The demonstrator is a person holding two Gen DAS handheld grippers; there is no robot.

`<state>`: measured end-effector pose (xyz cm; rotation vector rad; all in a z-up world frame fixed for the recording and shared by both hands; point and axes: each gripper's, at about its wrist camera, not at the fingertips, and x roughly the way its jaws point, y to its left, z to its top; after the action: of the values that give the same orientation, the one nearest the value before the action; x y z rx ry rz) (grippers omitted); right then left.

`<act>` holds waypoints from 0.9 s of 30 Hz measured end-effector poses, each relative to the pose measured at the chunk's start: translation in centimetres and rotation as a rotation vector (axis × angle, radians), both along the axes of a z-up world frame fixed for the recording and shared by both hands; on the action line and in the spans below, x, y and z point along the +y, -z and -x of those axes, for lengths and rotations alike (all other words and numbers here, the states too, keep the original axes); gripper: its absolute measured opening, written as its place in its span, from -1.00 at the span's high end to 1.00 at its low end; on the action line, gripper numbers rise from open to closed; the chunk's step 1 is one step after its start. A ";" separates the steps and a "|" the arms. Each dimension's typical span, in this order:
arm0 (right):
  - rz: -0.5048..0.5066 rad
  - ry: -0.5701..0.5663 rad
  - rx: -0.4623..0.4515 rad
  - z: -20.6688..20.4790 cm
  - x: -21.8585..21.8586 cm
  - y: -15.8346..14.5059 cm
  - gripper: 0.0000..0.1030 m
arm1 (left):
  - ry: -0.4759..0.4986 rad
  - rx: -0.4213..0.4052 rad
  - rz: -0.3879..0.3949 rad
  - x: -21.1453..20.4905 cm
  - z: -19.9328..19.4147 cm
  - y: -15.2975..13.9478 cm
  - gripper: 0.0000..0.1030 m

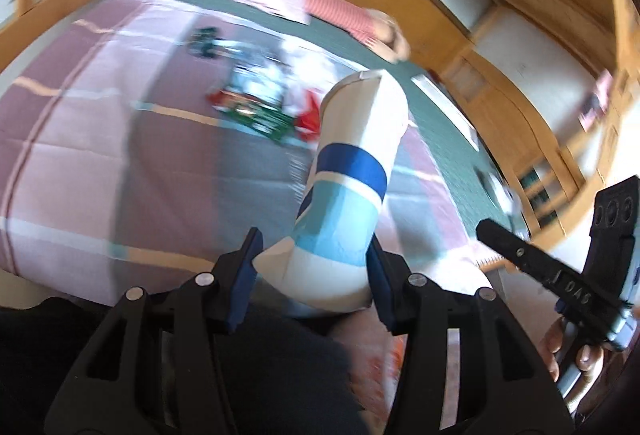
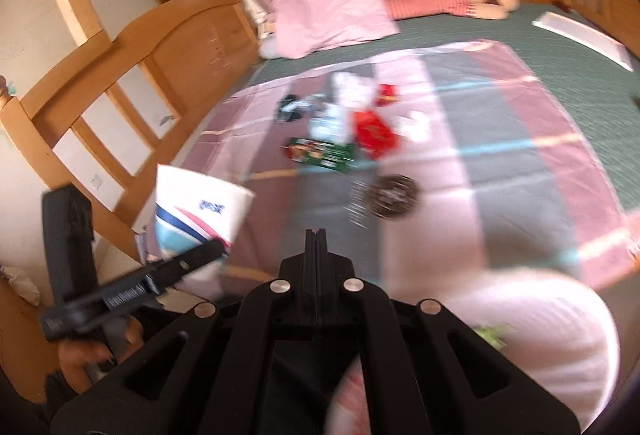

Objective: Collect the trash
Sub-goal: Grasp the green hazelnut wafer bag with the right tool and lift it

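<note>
My left gripper (image 1: 314, 247) is shut on a white paper carton (image 1: 352, 163) with blue and light-blue bands, held above the bed and tilted up to the right. The right wrist view shows the same carton (image 2: 200, 211) at the left, with one black finger (image 2: 188, 263) across it. My right gripper (image 2: 316, 235) is shut with nothing in it, and its closed fingers (image 1: 516, 249) appear at the right of the left wrist view. Trash lies on the bed ahead: a green packet (image 2: 320, 153), a red wrapper (image 2: 374, 133), white tissue (image 2: 348, 87) and a dark round piece (image 2: 394, 195).
A pink and grey checked sheet (image 2: 500, 139) covers a green bedspread (image 2: 580, 75). A pink pillow (image 2: 336, 13) and a doll in red stripes (image 2: 432, 1) lie at the head. A wooden bed frame (image 2: 132, 75) runs along the left. A pale pink bag (image 2: 552, 335) bulges at bottom right.
</note>
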<state>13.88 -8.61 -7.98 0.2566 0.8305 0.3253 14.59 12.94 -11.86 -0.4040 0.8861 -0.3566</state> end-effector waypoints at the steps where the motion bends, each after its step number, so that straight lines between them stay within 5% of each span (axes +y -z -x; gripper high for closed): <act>1: -0.001 0.021 0.003 0.9 -1.2 0.3 0.99 | 0.032 0.000 0.005 -1.2 0.4 0.0 0.02; 6: -0.011 0.107 0.054 1.4 -5.2 2.3 0.94 | 0.029 0.038 0.013 -1.3 0.8 1.1 0.02; 13: -0.055 -0.004 0.142 -9.9 2.0 5.0 0.21 | -0.204 0.041 -0.021 6.6 -0.5 0.6 0.02; 17: 0.158 -0.149 0.084 -17.9 11.5 6.6 -0.33 | -0.242 0.036 -0.033 8.3 -0.9 0.9 0.02; 22: 0.504 -0.208 0.077 -27.0 19.4 10.9 -0.37 | -0.214 0.062 -0.021 9.4 -1.5 2.3 0.02; 27: 0.589 -0.263 0.205 -31.6 20.8 15.5 -0.31 | -0.197 0.065 -0.006 10.7 -1.8 3.4 0.02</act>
<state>45.44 12.14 -23.47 -0.3784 1.1267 0.2877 16.41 23.66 -15.23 -0.4952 0.9015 -0.1601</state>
